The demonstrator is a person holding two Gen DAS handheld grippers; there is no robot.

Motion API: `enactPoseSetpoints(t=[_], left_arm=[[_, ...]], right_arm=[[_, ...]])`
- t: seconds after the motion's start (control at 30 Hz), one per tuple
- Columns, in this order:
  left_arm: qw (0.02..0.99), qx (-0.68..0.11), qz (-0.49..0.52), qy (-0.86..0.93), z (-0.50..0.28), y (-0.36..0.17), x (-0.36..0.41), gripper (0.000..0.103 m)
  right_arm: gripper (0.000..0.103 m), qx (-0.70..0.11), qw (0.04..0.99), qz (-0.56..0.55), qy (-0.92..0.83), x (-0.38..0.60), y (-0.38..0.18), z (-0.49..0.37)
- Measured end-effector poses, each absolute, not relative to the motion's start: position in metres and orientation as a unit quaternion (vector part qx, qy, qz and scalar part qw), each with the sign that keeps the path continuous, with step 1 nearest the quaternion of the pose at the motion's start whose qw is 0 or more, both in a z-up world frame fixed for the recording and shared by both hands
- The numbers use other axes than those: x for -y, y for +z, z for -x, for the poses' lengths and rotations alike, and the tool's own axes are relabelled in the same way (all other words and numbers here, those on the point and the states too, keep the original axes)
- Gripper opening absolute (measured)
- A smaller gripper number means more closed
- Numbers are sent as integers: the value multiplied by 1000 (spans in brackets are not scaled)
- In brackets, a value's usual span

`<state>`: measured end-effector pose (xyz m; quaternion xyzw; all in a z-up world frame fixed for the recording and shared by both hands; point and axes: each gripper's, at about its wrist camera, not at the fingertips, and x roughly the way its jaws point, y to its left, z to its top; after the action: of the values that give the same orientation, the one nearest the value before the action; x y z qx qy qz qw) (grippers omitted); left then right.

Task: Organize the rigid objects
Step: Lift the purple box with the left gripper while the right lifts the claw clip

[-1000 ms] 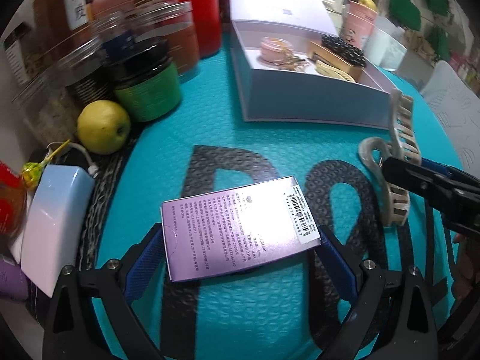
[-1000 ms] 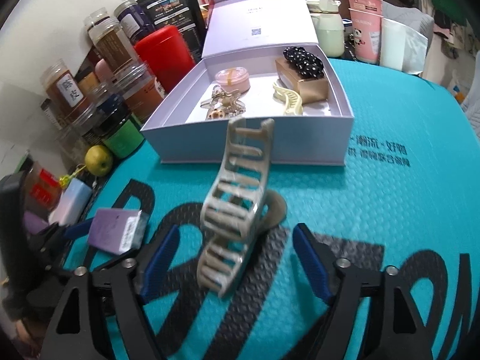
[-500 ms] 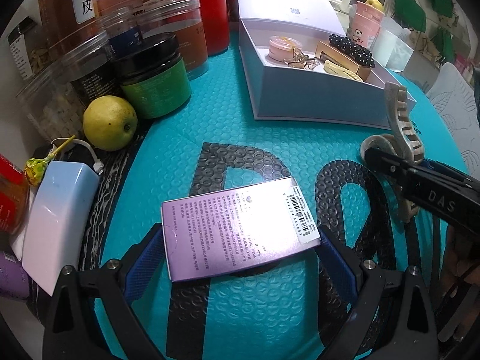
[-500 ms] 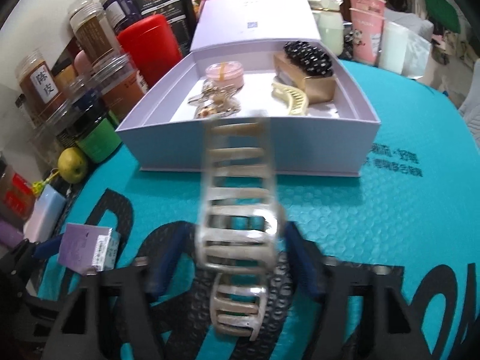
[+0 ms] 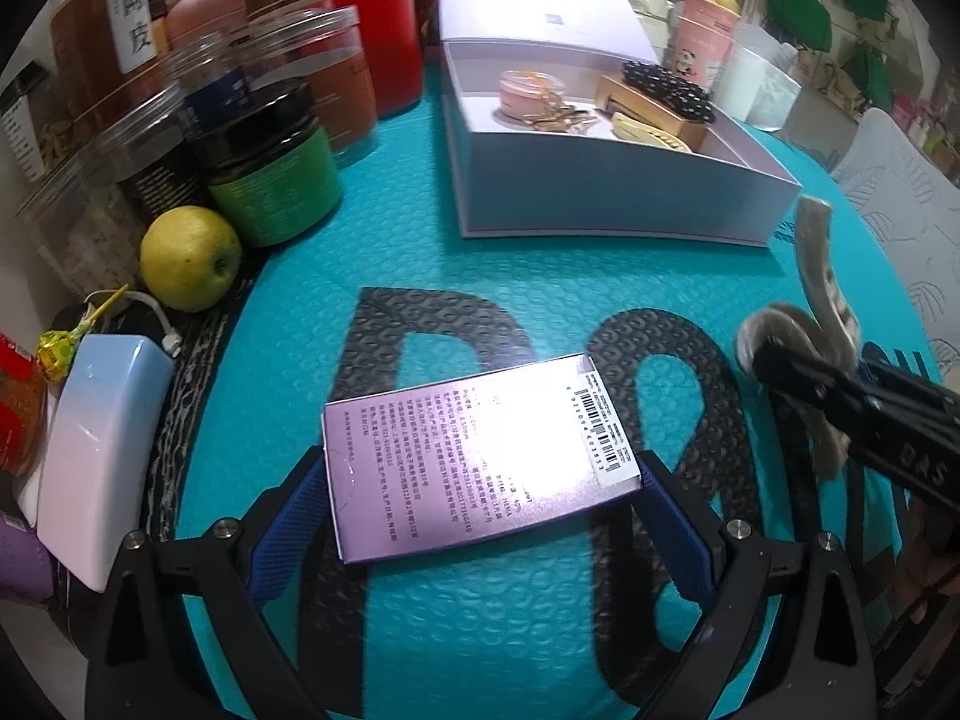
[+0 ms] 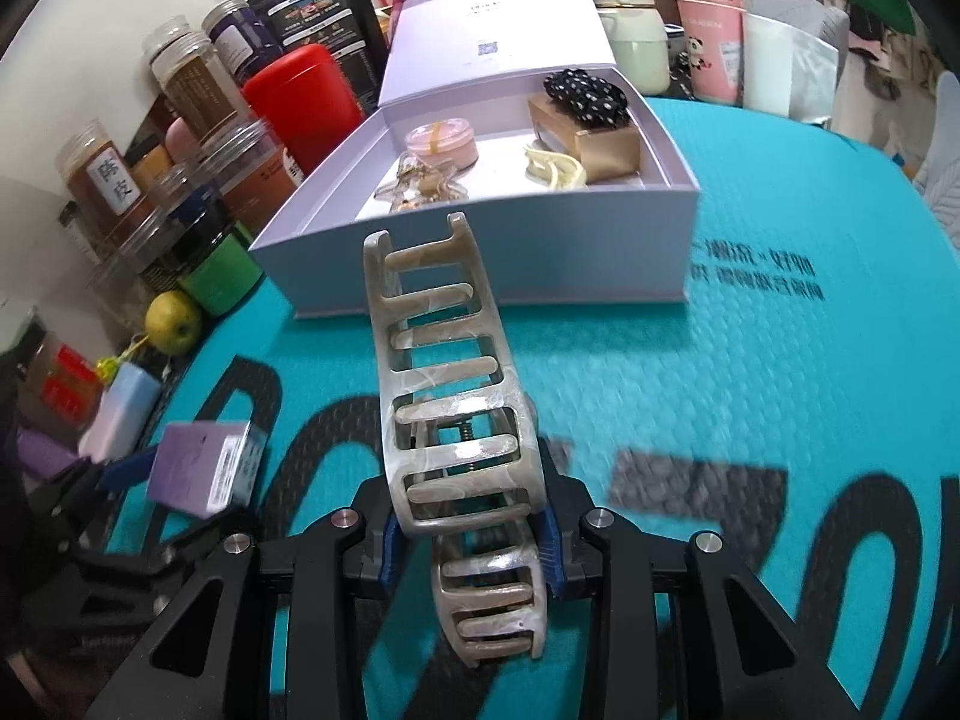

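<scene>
A teal bubble-textured mat (image 5: 480,648) printed with large black letters is laid over the work surface. A yellow-green apple (image 5: 191,258) is placed at the mat's left edge. Just behind the apple, a green-labelled jar with a black lid (image 5: 270,177) is positioned, and clear plastic jars (image 5: 327,69) are grouped behind it. A red canister (image 5: 375,21) is set further back, at the mat's far left corner. A pale blue and white rounded block (image 5: 99,450) is located off the mat's left edge, nearer than the apple. Pink paper cups (image 6: 708,18) and a pale green bottle (image 6: 639,48) are seen beyond the mat's far edge.
</scene>
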<state>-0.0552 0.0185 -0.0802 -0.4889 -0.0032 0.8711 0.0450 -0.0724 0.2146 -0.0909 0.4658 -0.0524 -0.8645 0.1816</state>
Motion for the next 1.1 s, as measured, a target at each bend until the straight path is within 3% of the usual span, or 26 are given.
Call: enactPoseSetpoints(t=[0.5, 0.53, 0.67, 0.7, 0.93, 0.97, 1.0, 1.03, 1.1], left_arm=[[124, -31, 490, 862, 50, -72, -71, 98], [126, -32, 490, 862, 50, -72, -72, 98], [128, -35, 492, 860, 49, -73, -77, 98], [127, -36, 493, 860, 49, -73, -77, 98], [125, -34, 496, 858, 48, -75, -76, 98], [125, -34, 497, 858, 48, -75, -76, 98], [125, -33, 497, 858, 49, -75, -76, 98], [126, -33, 497, 858, 49, -75, -76, 98], [126, -33, 497, 858, 49, -75, -76, 98]], right_arm=[[36, 54, 134, -455, -879, -275, -84, 16], [39, 55, 131, -456, -878, -275, -87, 16], [68, 56, 127, -447, -884, -270, -89, 18], [70, 51, 126, -444, -886, -269, -90, 18], [71, -5, 100, -438, -893, -253, -94, 21], [68, -6, 95, -437, -894, -253, -94, 21], [57, -13, 81, -436, -896, -254, -94, 20], [52, -16, 74, -435, -897, -255, -94, 20], [52, -10, 79, -437, -896, -258, -94, 21]])
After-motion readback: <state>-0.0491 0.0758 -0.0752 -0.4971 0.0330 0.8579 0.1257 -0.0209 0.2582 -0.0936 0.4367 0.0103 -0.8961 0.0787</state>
